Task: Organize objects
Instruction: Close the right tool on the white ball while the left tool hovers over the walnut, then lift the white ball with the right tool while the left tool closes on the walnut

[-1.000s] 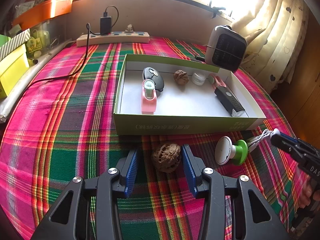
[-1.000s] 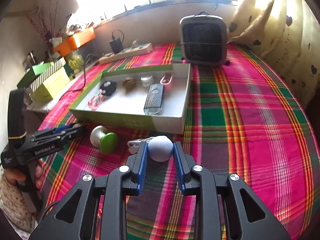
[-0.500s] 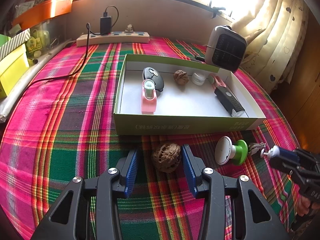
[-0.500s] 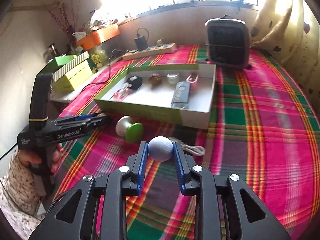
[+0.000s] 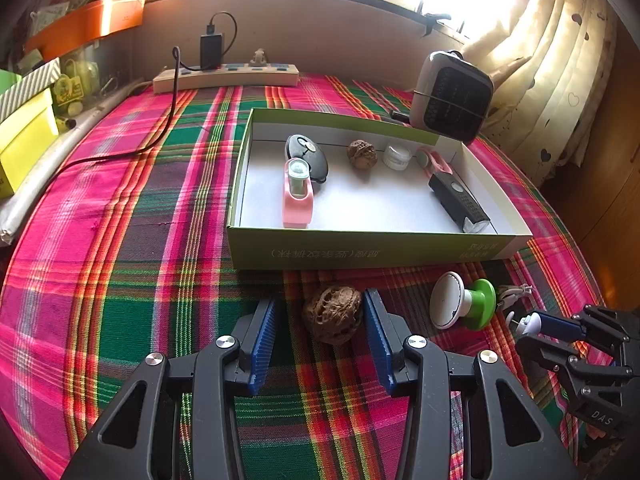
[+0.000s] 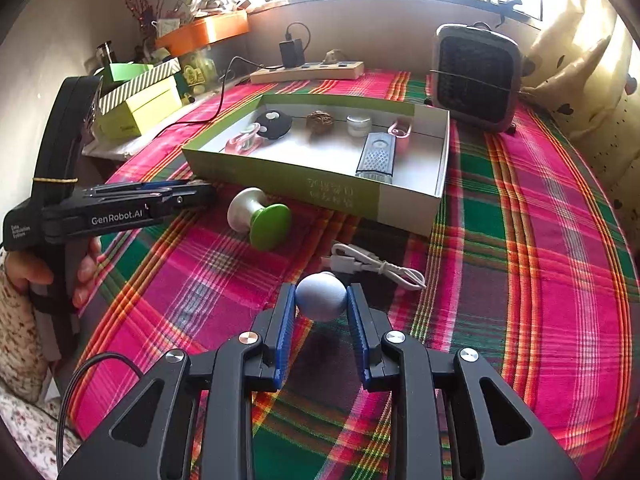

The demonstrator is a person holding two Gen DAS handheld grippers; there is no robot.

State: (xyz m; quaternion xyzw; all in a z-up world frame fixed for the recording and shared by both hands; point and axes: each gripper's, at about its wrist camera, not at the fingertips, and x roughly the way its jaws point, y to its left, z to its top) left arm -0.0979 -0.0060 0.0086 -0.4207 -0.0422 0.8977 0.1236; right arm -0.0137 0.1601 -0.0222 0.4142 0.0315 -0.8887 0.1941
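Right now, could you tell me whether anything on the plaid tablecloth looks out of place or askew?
Yes. The green-and-white knob-shaped gadget lies tipped on its side outside the green cardboard box, and a loose white cable sprawls beside it. A brown wrinkled walnut also sits outside the box.

Left hand-held gripper agape, right clamped.

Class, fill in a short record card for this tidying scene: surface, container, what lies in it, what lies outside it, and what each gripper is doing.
Surface: pink and green plaid tablecloth
Container: shallow green cardboard box, white inside
In box: pink tape dispenser, black key fob, brown walnut, small white jar, black flashlight
Outside box: second walnut, white and green knob-shaped object, white cable
Left gripper: open, straddling the second walnut
Right gripper: shut on a grey-blue ball
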